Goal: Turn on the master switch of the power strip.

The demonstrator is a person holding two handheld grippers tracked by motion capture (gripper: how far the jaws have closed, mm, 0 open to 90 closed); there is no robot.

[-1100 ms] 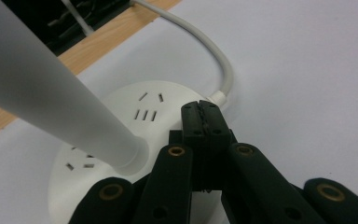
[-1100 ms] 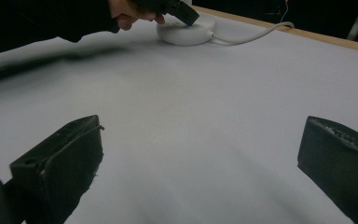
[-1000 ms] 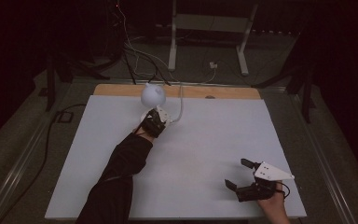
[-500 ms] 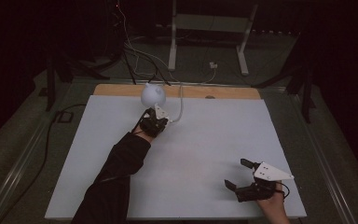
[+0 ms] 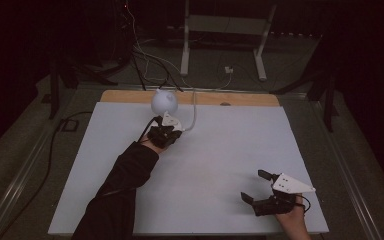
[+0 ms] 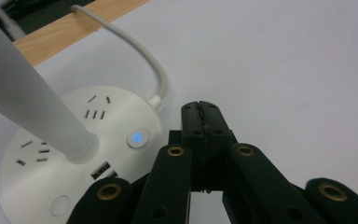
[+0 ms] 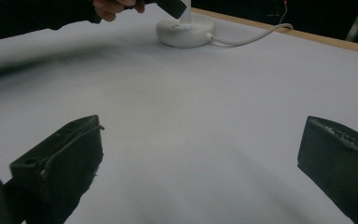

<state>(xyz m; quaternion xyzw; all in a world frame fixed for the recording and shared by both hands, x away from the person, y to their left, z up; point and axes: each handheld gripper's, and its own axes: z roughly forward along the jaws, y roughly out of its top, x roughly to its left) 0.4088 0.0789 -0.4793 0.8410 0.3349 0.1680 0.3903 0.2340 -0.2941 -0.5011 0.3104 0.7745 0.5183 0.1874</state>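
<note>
1. Dark floor and trailing wires surround the white counter (image 5: 215, 165); its far edge shows a strip of bare wood.
2. My landmark is the round white lamp base (image 6: 65, 154), which carries sockets and a lit blue power button (image 6: 137, 138). It stands near the counter's far edge, with its white cord (image 6: 140, 56) running off toward the wood.
3. My left tool (image 6: 200, 114) sits just beside the base, jaws pressed together on nothing, tip close to the button.
4. My right tool (image 5: 256, 187) rests well away from the base, at the near edge, jaws wide apart and empty.
5. I judge the step is pressing that button. To do it well, I keep the left jaws together, come down squarely on the button, avoid the lamp stem (image 6: 32, 98), and push lightly so the base doesn't slide.
</note>
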